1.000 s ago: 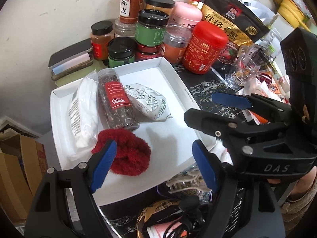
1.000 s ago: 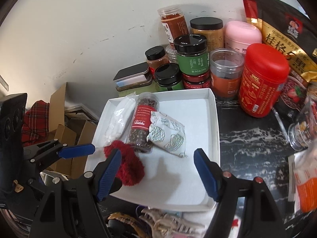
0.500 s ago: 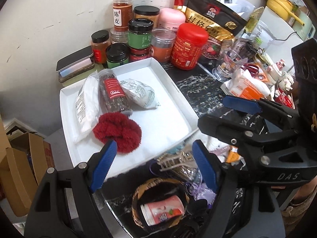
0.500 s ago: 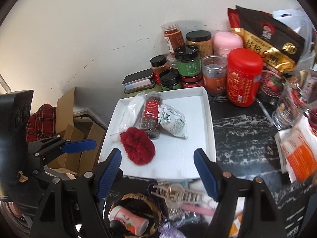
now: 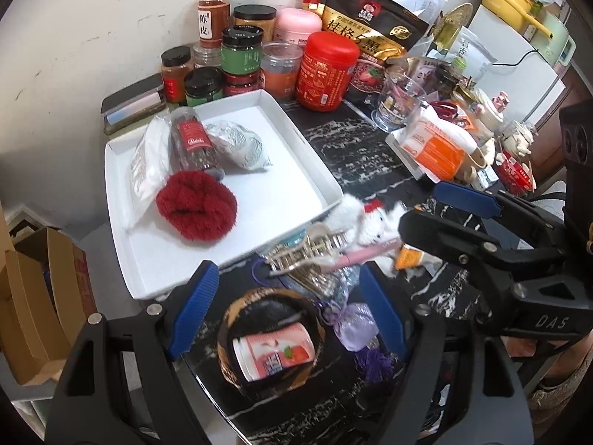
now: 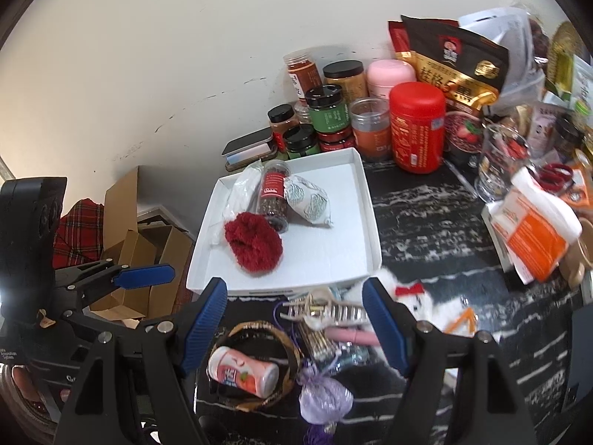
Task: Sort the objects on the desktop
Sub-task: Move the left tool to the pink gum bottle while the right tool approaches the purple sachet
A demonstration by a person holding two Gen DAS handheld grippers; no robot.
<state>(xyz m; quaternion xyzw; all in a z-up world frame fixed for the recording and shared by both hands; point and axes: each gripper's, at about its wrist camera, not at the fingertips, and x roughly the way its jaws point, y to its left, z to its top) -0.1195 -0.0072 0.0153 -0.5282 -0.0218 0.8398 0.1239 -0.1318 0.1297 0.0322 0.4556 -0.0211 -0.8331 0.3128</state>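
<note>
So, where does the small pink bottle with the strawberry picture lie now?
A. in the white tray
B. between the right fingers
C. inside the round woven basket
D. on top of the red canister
C: the pink bottle lies on its side within the woven basket, in front of the white tray.

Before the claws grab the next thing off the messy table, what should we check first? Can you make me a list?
1. Left claw open and holding nothing: ok.
2. Right claw open and holding nothing: ok.
3. Room left in the white tray: ok, its right half is bare.
4. Red fluffy scrunchie fully inside the tray: ok.
5. Pink bottle easy to pick: not ok, it lies on its side inside a woven ring.
6. Metal hair claw clip free from the things around it: cannot tell, it sits in a pile.
</note>
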